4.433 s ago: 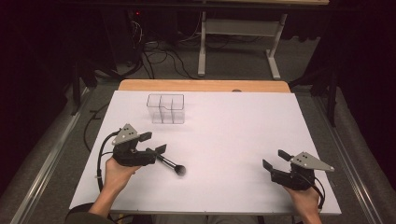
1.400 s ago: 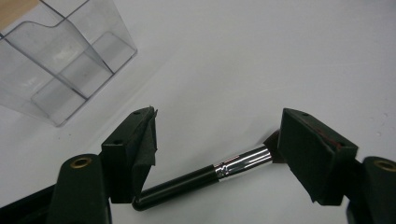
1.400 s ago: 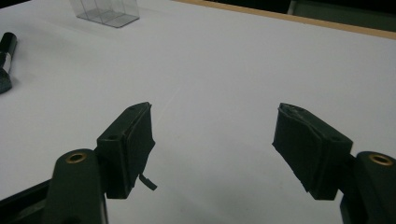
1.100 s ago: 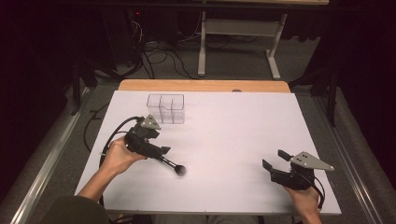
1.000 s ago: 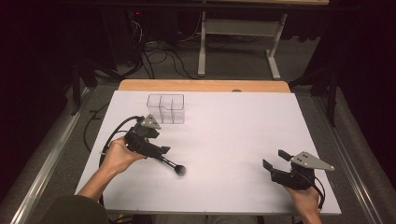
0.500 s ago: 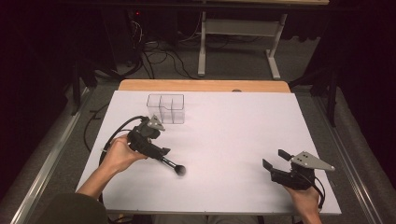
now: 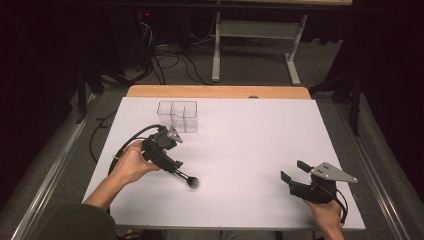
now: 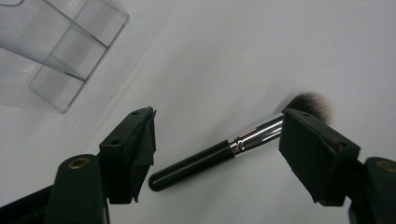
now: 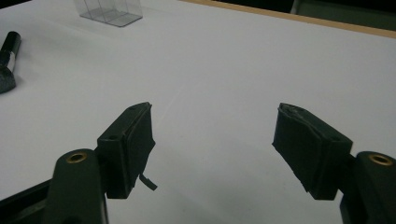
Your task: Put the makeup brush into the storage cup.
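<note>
White covering is seen over the table [image 7: 240, 135], with a strip of bare wood left along its far edge. A makeup brush [image 8: 219, 154] with a black handle, a shiny metal ferrule and dark bristles is found lying flat on the white surface on the person's left side, near the front edge; in the high view it is seen at [image 7: 184, 177], its bristle end turned toward the middle of the table. The left gripper [image 8: 217, 140] is held over this brush, pointed down at it, and its jaws have just been opening: they are now spread wide, one beside the handle end and the other over the ferrule near the bristles, with the brush between them but not pressed by either pad. In the high view the same left gripper [image 7: 167, 150] is seen gripped in the left hand [image 7: 131, 164]. A clear plastic organiser [image 7: 177, 116] with several compartments is placed just beyond that gripper, toward the far side. The right gripper [image 9: 212, 149] is held low over bare white surface at the near right corner, well apart from the brush, and its jaws are spread wide with nothing between them.
</note>
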### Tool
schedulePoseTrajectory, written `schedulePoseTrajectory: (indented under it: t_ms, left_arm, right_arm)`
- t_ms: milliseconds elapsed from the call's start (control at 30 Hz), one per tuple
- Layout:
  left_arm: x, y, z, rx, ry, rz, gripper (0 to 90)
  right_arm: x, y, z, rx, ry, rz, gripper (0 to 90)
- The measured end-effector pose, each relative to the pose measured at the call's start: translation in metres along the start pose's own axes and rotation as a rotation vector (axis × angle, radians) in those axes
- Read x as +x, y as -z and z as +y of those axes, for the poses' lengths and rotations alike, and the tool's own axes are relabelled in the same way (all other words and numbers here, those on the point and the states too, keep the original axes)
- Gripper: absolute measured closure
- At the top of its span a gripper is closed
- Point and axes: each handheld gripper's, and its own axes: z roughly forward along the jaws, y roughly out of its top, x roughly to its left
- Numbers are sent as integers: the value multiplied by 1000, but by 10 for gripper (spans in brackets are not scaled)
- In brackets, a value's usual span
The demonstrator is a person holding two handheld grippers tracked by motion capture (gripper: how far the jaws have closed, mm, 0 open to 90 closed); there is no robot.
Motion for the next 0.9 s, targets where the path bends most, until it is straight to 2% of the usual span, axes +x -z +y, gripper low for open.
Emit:
schedulePoseTrajectory:
  t_ms: [67,200,367,633,900]
  left_arm:
    - [-1,-3,1,27,-17,1,273]
    - [-2,-6,1,52,-27,1,271]
    - [-3,-9,2,60,-36,-2,271]
    - [-6,-18,2,109,-72,-11,264]
    - [-8,-27,1,137,-82,-23,268]
  right_arm:
    - [0,0,0,1,-1,2,303]
    - [1,-1,0,5,5,5,303]
    - [1,-1,0,5,-2,2,303]
    - [1,-1,0,5,5,4,304]
    - [1,-1,0,12,9,7,305]
